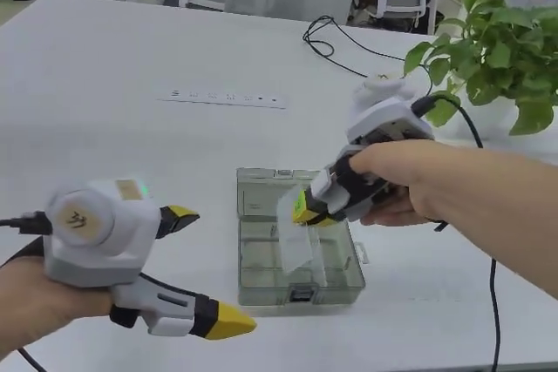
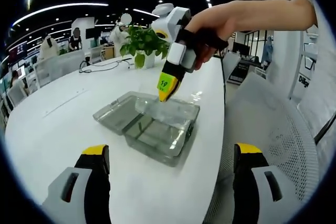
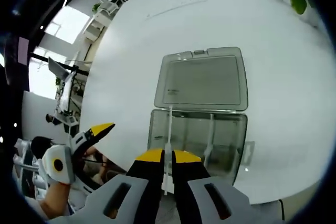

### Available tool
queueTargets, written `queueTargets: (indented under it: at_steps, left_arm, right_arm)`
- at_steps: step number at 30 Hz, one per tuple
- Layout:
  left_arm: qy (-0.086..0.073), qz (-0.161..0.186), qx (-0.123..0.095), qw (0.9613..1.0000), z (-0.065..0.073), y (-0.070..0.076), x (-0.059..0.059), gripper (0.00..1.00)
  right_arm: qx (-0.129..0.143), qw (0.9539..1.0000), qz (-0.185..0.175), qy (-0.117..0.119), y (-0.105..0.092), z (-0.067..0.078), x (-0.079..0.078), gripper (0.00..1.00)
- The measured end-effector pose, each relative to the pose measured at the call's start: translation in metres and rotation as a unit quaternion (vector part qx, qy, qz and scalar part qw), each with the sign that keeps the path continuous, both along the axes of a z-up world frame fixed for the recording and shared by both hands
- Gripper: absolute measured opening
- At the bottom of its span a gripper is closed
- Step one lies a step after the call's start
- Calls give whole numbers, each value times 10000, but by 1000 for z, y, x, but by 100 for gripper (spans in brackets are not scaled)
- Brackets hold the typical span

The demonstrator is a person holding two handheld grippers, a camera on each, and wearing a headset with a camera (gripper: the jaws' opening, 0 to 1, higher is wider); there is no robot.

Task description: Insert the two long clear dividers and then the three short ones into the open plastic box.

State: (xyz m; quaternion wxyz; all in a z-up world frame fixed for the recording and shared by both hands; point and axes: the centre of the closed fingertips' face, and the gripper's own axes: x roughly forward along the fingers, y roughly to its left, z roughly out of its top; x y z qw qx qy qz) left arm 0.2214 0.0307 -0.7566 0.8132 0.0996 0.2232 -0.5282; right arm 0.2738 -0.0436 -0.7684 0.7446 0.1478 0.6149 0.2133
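Jaws of my right gripper (image 1: 301,208) clamp a clear divider (image 1: 295,246) just ahead of the tips, over the open plastic box (image 1: 243,250), while my left gripper (image 1: 209,267) gapes wide and empty off to its left.

The open clear plastic box (image 1: 261,289) sits near the white worktop's (image 1: 131,154) near edge with its lid (image 1: 261,191) flat behind, and the right gripper (image 1: 302,213) holds a clear plastic divider (image 1: 295,248) over it. A white power strip (image 1: 222,98) lies farther back. A green potted plant (image 1: 501,50) stands by the right edge.
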Motion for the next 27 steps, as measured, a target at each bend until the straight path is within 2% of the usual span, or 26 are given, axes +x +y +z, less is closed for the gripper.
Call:
queueTargets:
  at_steps: [8,13,19,27]
  left_arm:
    - [38,56,-74,9999,-1,1,-3,100]
    - [64,60,-116,9999,-1,-1,-4,100]
    - [72,112,-190,9997,1,-2,-3,100]
    - [107,145,-217,9996,1,-3,-3,100]
  right_arm:
    - [-171,9998,-25,98,-2,-12,3,7]
    - [-220,9997,-78,105,-6,-12,4,7]
    - [-270,9994,-109,163,-7,-20,1,7]
    - [-319,9994,-6,126,-3,-22,2,7]
